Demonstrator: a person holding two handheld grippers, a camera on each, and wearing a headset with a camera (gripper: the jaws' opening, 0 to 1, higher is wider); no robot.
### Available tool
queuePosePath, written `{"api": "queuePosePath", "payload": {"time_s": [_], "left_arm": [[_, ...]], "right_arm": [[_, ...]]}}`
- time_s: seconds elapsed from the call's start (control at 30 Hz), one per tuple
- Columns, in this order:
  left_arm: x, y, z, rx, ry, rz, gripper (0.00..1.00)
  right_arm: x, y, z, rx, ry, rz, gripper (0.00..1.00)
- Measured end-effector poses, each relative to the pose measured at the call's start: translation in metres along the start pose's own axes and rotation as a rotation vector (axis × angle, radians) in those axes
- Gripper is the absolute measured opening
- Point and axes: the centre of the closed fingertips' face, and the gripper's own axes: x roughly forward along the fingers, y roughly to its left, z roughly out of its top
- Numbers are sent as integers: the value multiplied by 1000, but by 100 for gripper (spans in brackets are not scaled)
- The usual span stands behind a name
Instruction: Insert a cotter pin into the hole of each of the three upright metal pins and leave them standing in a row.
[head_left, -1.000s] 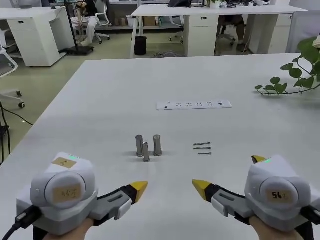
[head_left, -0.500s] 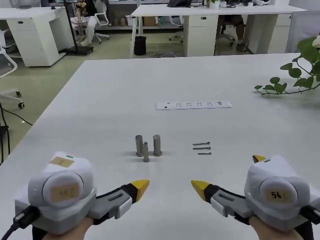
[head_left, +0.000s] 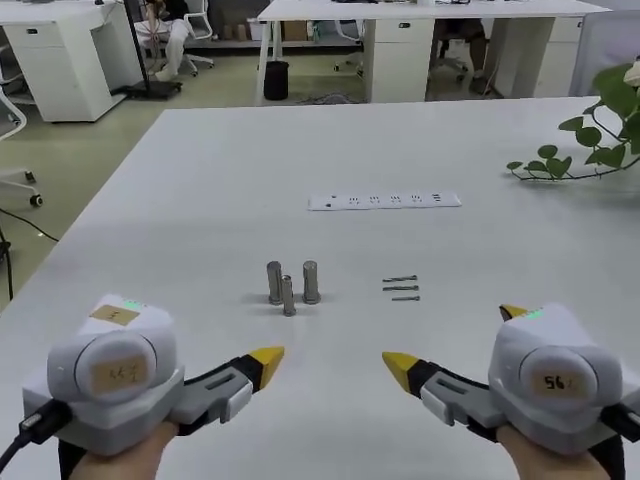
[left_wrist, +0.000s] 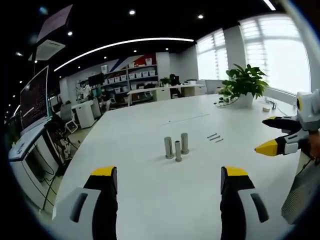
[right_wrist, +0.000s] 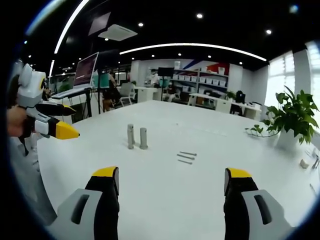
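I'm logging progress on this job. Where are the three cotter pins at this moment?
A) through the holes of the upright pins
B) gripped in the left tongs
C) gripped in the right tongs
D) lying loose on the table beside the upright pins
D: the cotter pins lie flat on the table, apart from the upright metal pins, while the left tongs and right tongs are open and empty.

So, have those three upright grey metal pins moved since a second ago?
No. The three upright grey metal pins keep the same spot relative to the white power strip; only the view shifted.
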Motion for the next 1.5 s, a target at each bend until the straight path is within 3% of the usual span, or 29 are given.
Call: {"api": "queuePosePath", "payload": {"time_s": [0.17,0.37,0.73,0.9,0.93,1.0,1.07,1.13,1.2,1.27,1.5], "left_arm": [[12,4,-2,0,-9,-14,74],[29,2,0,8,-26,-45,63],[72,-14,-1,50,-19,-120,52],[91,-23,-4,71,4,-151,46],[96,-26,-7,76,26,-164,45],[102,-27,-7,79,19,-167,43],[110,-30,-11,106,55,-182,42],[118,-32,-9,116,32,-191,40],[123,-35,-5,90,11,-205,38],[130,-36,-9,92,35,-213,35],[146,-39,-15,111,39,-225,25]], "right_arm": [[0,1,0,-1,1,7,83],[2,8,1,3,-3,34,82],[5,19,-1,1,3,78,80],[5,25,-2,14,5,102,79],[6,26,-3,14,8,106,79],[6,27,-4,10,13,109,79],[6,28,-4,12,15,115,79],[6,28,-6,14,22,118,79],[7,28,-7,12,27,120,79],[7,28,-8,18,31,121,79],[7,24,-10,35,39,111,78]]}}
